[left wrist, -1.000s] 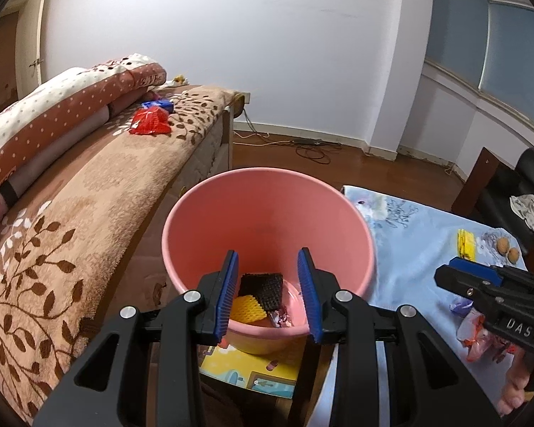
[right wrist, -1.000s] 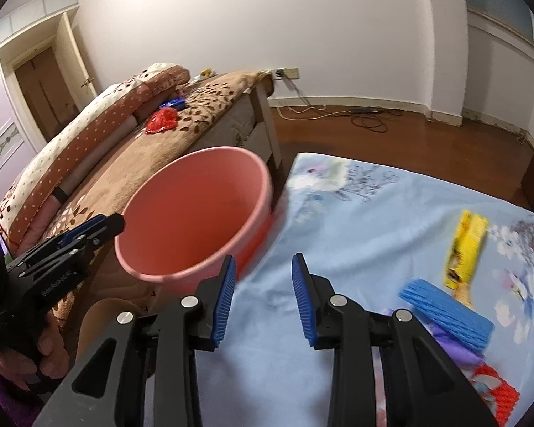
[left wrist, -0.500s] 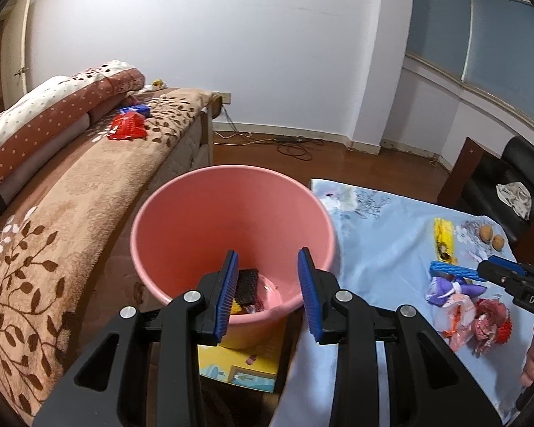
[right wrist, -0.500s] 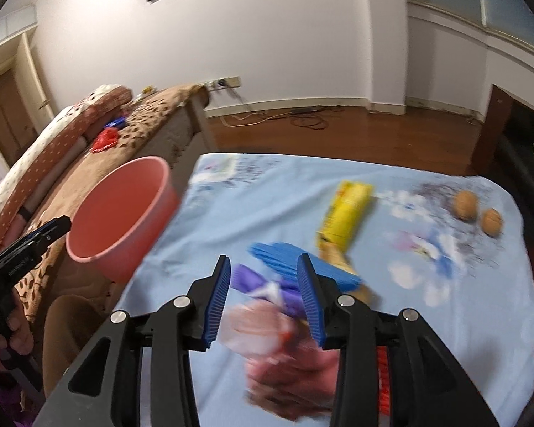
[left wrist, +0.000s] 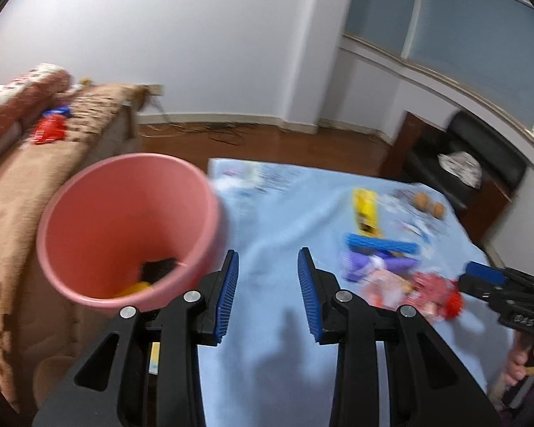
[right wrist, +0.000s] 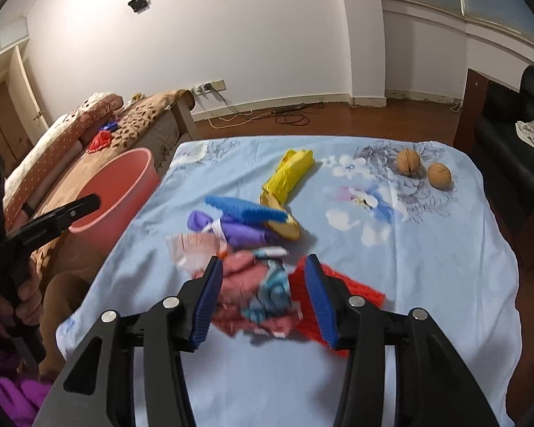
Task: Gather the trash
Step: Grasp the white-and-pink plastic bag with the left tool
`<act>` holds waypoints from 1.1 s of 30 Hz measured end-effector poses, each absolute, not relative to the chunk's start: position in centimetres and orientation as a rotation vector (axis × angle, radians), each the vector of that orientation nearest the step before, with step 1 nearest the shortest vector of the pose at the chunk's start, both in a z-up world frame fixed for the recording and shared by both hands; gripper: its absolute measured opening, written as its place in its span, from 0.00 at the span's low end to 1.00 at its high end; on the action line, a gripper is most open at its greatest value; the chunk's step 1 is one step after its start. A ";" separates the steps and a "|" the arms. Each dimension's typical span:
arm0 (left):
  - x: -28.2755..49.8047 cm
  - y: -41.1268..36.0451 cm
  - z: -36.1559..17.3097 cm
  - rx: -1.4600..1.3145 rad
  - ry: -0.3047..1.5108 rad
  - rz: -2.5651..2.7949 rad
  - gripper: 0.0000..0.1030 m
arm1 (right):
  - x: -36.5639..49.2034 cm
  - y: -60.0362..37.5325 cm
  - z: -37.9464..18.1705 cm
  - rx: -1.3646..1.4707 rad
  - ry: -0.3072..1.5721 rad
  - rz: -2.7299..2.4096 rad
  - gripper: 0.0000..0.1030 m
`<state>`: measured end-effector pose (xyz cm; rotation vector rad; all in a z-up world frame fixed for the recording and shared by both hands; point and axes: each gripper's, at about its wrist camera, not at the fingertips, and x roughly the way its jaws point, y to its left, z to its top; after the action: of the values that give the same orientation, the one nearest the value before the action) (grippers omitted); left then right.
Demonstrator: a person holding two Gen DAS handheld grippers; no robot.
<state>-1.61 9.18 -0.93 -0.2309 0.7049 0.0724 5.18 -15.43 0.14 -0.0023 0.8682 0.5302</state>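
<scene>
Swung from the pink plastic bucket [right wrist: 115, 186], your right gripper [right wrist: 263, 299], jaws just widened and still unclamped, straddles the crumpled pink wrapper [right wrist: 247, 293]; lower fully before squeezing, while your empty left gripper [left wrist: 267, 295] hangs parted at nine o'clock.

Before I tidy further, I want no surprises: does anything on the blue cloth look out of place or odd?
Mostly expected litter: a heap of wrappers and red netting. The odd ones are two walnuts, whole, set apart at the far right of the blue cloth, looking more like food than trash.
</scene>
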 end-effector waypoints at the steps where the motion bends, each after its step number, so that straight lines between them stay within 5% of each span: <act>1: -1.4 8.6 -1.0 -0.229 0.712 0.042 0.34 | 5.0 -15.7 -0.1 -0.005 0.873 0.530 0.46; 6: 0.1 5.8 -1.5 -0.218 0.753 -0.119 0.35 | 4.7 -16.7 -1.0 0.019 0.906 0.538 0.46; 9: 0.8 4.5 -2.0 -0.212 0.777 -0.179 0.49 | 4.7 -16.9 -1.4 0.023 0.917 0.544 0.46; 25: 4.1 2.8 -5.9 -0.270 0.898 -0.271 0.48 | 5.8 -17.1 -2.9 0.018 0.960 0.566 0.56; 29: 3.9 3.1 -5.9 -0.296 0.888 -0.270 0.26 | 5.9 -17.2 -3.0 0.015 0.964 0.562 0.56; 33: 3.2 3.1 -5.2 -0.283 0.863 -0.270 0.19 | 6.0 -17.0 -3.2 0.014 0.972 0.562 0.56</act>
<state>3.19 3.14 -5.24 -0.2835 0.8626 -0.2705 6.00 -17.01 -3.19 0.0140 0.9719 0.5624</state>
